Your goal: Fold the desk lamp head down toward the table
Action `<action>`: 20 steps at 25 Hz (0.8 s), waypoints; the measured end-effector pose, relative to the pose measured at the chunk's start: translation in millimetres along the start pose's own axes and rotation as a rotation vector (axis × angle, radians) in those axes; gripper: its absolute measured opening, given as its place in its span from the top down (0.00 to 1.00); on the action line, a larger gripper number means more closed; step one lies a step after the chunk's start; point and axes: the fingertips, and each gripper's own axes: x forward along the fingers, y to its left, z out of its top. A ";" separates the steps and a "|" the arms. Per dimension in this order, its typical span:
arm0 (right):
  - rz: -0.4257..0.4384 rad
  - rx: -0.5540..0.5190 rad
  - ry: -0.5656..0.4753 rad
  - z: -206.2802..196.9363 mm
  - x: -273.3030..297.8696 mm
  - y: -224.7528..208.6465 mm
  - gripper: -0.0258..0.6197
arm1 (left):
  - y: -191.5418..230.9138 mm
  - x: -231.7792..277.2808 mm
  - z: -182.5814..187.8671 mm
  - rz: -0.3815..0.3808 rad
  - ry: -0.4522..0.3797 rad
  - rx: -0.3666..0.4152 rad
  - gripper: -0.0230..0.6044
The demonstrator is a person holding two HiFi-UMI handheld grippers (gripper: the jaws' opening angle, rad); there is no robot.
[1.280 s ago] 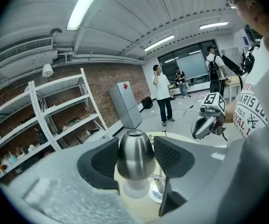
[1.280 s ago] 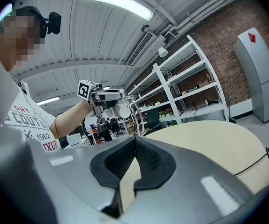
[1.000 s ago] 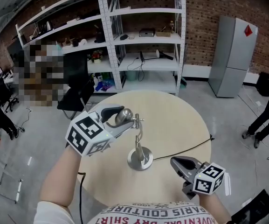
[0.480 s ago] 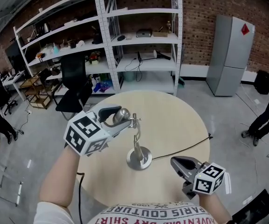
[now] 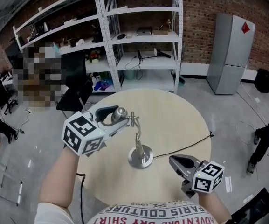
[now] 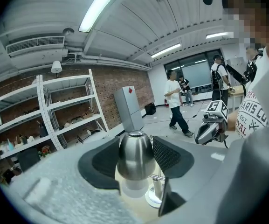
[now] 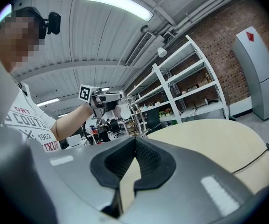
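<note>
A silver desk lamp stands mid-table on its round base [image 5: 140, 157], its thin stem [image 5: 137, 136] rising to a joint. Its bell-shaped metal head [image 5: 120, 113] points left, roughly level. My left gripper [image 5: 118, 115] is shut on the lamp head [image 6: 135, 155], one pad against each side, as the left gripper view [image 6: 136, 148] shows. My right gripper [image 5: 175, 161] hovers over the table's front right, shut and empty, its jaw tips meeting [image 7: 135, 141]. It stays apart from the lamp.
The round beige table [image 5: 181, 120] carries the lamp's black cord [image 5: 185, 149], which runs off the right edge. A black chair [image 5: 76, 97] and white shelving [image 5: 143, 36] stand behind the table. A grey fridge [image 5: 230, 55] is at far right, where a person [image 5: 267, 139] walks.
My left gripper and the lamp head have drifted slightly left. The right gripper has not moved. The person at the right has stepped along the floor.
</note>
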 end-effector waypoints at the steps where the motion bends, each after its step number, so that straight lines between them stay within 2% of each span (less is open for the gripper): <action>1: 0.002 0.003 -0.002 2.1 1.3 1.4 0.96 | 1.3 -0.9 0.4 0.001 -0.002 -0.003 0.61; 20: 0.020 0.001 0.037 -7.7 11.4 -4.0 0.96 | 13.8 -13.9 -18.2 0.027 -0.036 -0.081 0.61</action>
